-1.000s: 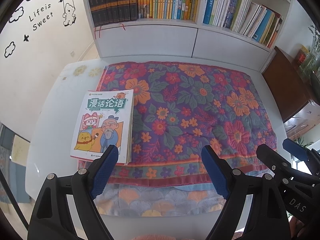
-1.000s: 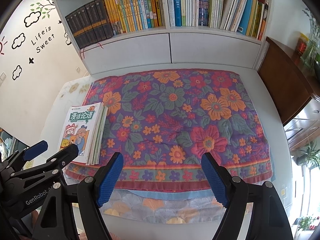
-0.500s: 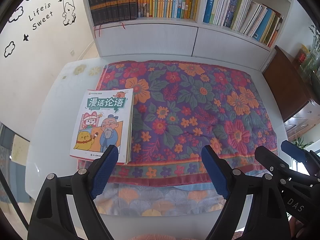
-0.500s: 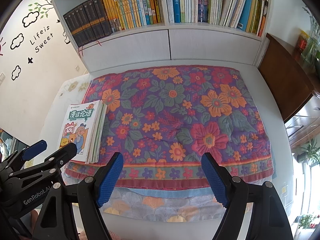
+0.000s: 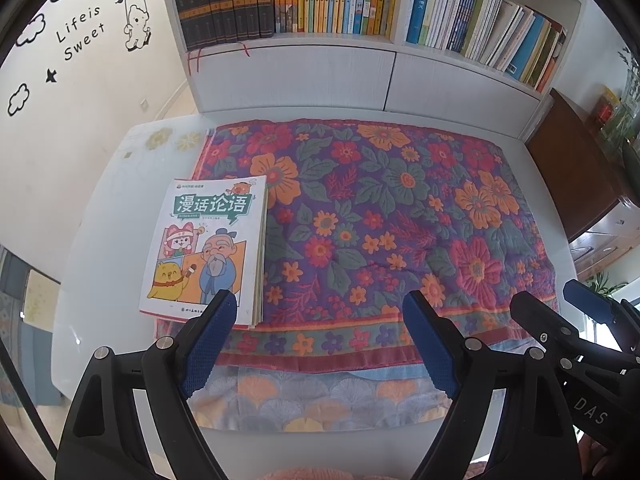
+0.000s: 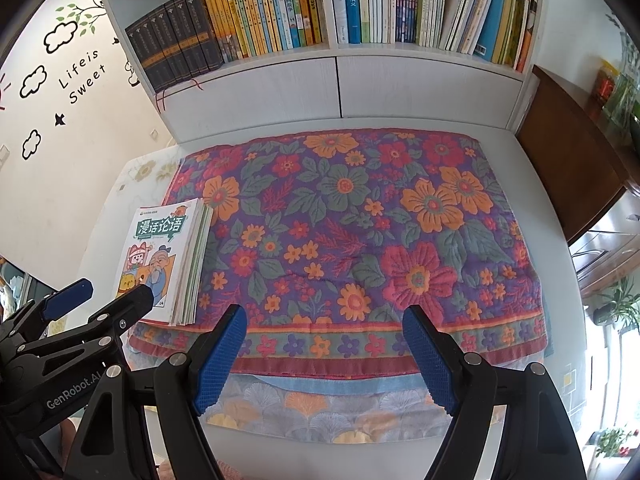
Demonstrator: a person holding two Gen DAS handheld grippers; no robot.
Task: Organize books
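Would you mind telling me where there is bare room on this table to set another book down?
The floral cloth is free from the book stack on its left edge to its right edge, and back to the bookcase. White table also shows bare left of the stack. Crowded: the shelf rows of books look packed tight.

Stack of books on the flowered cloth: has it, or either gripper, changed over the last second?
Nothing visibly changed. The stack of books lies flat at the left edge of the flowered cloth, untouched. The left gripper and right gripper hover open and empty over the cloth's near edge, as before.
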